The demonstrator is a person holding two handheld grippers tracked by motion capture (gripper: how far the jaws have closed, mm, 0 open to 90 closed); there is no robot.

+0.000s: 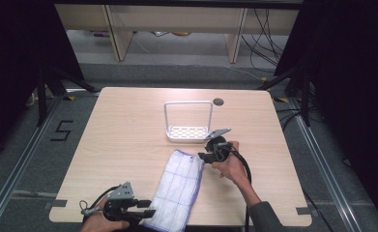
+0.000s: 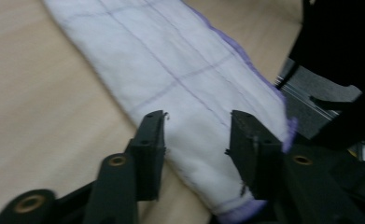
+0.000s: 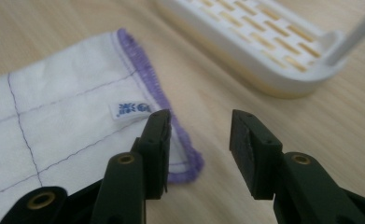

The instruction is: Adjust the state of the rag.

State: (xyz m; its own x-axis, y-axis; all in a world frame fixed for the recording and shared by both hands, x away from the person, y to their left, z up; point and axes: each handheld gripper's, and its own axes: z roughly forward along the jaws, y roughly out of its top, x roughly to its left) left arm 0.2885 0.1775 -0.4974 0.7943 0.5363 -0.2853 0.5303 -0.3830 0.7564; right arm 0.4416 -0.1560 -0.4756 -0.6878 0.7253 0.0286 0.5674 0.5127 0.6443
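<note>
Pale wooden tabletop (image 1: 128,145) carries a folded white cloth with purple stitched edging (image 1: 179,186); left tongs (image 1: 148,209) and right tongs (image 1: 202,155) both gape, gripping nothing, one at each end of it.

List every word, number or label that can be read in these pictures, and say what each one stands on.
"5": black mark on the grey floor left of the light wooden table.
Blue print on the small white sewn-in label of the white cloth with purple edging: too blurred to read.
No other text to be read.
</note>
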